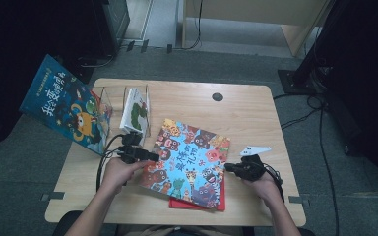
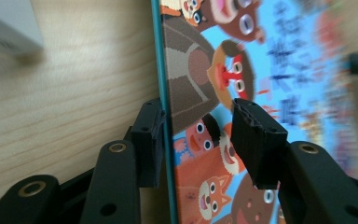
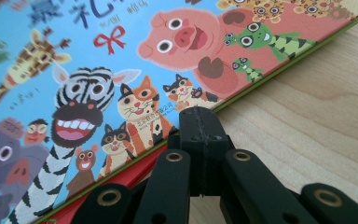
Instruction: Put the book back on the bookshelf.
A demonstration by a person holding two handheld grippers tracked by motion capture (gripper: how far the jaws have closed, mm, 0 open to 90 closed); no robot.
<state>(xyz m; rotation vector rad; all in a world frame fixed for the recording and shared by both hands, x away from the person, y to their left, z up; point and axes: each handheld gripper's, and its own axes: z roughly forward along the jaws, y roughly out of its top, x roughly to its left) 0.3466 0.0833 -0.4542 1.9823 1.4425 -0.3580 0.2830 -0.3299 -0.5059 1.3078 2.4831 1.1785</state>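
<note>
Left hand-held gripper (image 1: 153,157), lower left of centre in the high view: black, black cable looping off it. Right hand-held gripper (image 1: 230,167), lower right: black, grey three-cornered plate on top. Gripper views: matte black linkage arms, brass-coloured rivets, ribbed black jaw pads. Forearms bare, no sleeves.

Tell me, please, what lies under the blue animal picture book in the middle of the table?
A red book lies under the blue animal picture book, peeking out at its near edge; its cover is hidden. The wooden table carries both.
</note>
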